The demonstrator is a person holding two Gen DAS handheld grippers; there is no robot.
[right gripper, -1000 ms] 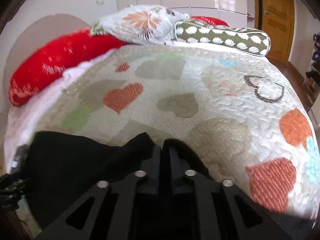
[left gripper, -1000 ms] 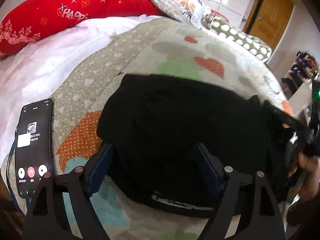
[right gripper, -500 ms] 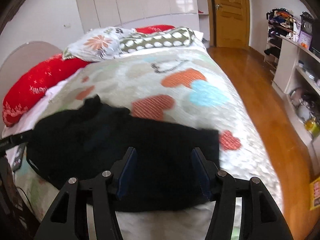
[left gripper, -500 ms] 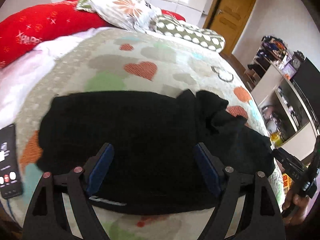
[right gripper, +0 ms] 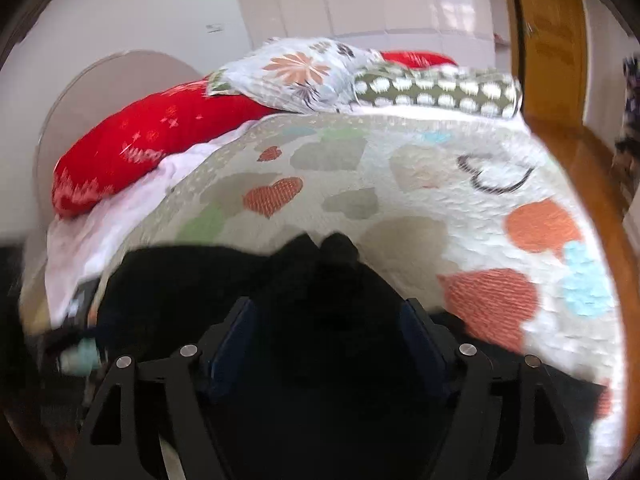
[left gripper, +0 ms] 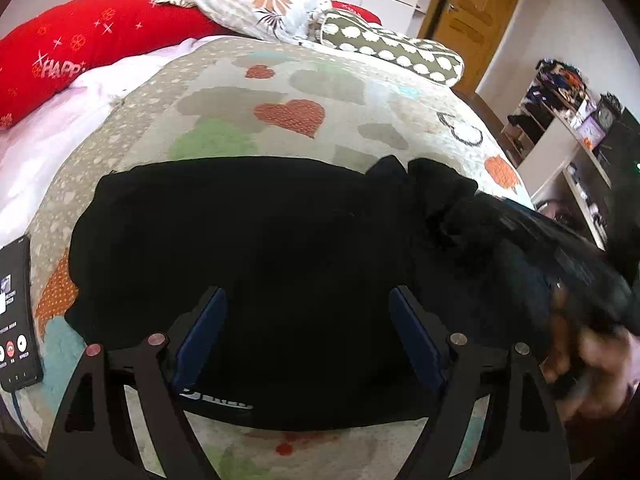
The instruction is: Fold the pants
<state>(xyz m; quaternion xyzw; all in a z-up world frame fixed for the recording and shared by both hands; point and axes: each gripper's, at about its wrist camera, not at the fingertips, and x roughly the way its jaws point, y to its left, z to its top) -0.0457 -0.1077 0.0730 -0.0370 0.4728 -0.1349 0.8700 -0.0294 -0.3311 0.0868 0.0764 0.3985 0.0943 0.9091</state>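
Blue-padded jaws of the left gripper [left gripper: 308, 332] stand wide apart above the black fabric pants [left gripper: 256, 256], holding nothing; the right gripper [right gripper: 326, 332] likewise spreads wide over the same bunched cloth, though blur hides any contact; the pants lie across a pale quilted bedspread with coloured hearts [left gripper: 304, 92]; a black smartphone [left gripper: 16, 316] rests at its left edge; a long red pillow [left gripper: 92, 44] lies beyond.
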